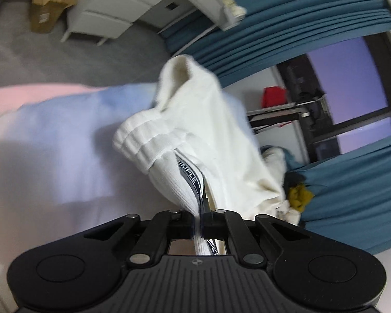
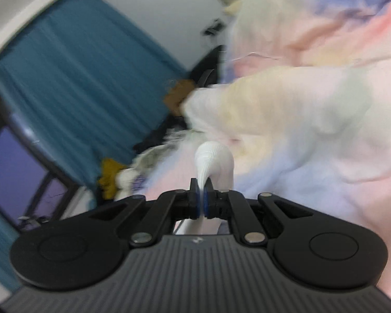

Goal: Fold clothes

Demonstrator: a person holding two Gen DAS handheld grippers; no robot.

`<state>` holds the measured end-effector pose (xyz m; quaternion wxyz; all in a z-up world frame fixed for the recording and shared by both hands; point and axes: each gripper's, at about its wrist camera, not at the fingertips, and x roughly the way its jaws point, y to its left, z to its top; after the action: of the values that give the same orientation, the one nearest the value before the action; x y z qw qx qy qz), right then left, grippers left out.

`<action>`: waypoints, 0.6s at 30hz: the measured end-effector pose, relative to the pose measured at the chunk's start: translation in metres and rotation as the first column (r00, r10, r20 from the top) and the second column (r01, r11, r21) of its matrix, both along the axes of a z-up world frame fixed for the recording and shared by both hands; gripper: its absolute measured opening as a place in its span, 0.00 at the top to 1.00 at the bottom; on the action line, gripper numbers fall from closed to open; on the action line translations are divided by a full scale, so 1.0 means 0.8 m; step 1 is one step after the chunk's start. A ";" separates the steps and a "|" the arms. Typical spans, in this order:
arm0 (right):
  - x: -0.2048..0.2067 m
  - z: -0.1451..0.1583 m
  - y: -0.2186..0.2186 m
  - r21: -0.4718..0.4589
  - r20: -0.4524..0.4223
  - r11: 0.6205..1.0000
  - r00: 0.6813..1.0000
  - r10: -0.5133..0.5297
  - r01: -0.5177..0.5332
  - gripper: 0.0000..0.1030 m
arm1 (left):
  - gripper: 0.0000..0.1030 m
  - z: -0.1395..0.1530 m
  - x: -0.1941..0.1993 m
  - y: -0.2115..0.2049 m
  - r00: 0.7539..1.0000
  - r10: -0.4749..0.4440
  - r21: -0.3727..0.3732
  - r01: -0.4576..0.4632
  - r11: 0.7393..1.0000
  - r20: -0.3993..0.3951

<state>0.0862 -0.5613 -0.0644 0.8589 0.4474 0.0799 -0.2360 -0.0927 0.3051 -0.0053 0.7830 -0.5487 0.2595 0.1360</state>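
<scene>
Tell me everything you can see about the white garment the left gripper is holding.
The white garment looks like soft cotton knit, with a thick ribbed band and a dark tape printed with white letters along an inner edge. It is bunched and raised off the pastel bedding, its ribbed edge pinched between the shut left gripper jaws.

The only lettering that could be read stood on a narrow dark woven band (image 1: 189,180) sewn inside the white ribbed garment (image 1: 169,161) in the left wrist view: white capitals that spelled "SIMPLE", with the first letter partly hidden in a fold, so the word may have been longer. The same band ran down between the closed pads, and there its characters were too cut off to read. A cardboard box (image 1: 48,2) on the floor carried a printed patch, too blurred to make out. The right wrist view showed no legible text.
</scene>
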 end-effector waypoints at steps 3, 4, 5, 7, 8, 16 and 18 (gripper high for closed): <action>0.002 -0.027 -0.005 0.099 -0.228 0.994 0.973 -0.026 0.050 0.94 | 0.96 -0.022 -0.011 0.001 0.998 -0.001 -0.023 -0.001 1.000 -0.071; 0.004 -0.038 -0.008 0.136 -0.296 0.989 0.955 -0.019 0.062 0.94 | 0.95 -0.027 -0.010 0.003 0.996 -0.001 -0.033 -0.002 0.999 -0.086; 0.004 -0.050 -0.012 0.183 -0.327 0.981 0.945 -0.001 0.065 0.94 | 0.95 -0.030 -0.011 0.003 0.995 0.000 -0.047 -0.005 0.999 -0.095; 0.002 -0.065 -0.018 0.255 -0.340 0.965 0.940 0.024 0.067 0.94 | 0.94 -0.034 -0.011 0.007 0.995 -0.005 -0.054 0.000 0.999 -0.097; 0.002 -0.067 -0.020 0.271 -0.342 0.960 0.939 0.032 0.066 0.94 | 0.94 -0.038 -0.010 0.010 0.995 -0.011 -0.053 0.005 0.999 -0.099; -0.001 -0.039 -0.014 0.183 -0.383 0.978 0.923 -0.021 0.098 0.85 | 0.53 -0.008 -0.021 -0.003 0.994 -0.090 0.044 0.092 0.995 -0.064; 0.002 -0.028 -0.007 0.115 -0.403 0.989 0.915 -0.037 0.090 0.77 | 0.49 0.007 -0.021 -0.016 0.991 -0.117 0.105 0.123 0.987 -0.063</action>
<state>0.0876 -0.5672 -0.0865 0.7851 0.4477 0.2542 -0.3443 -0.1099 0.2920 0.0006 0.8108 -0.4846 0.3063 0.1179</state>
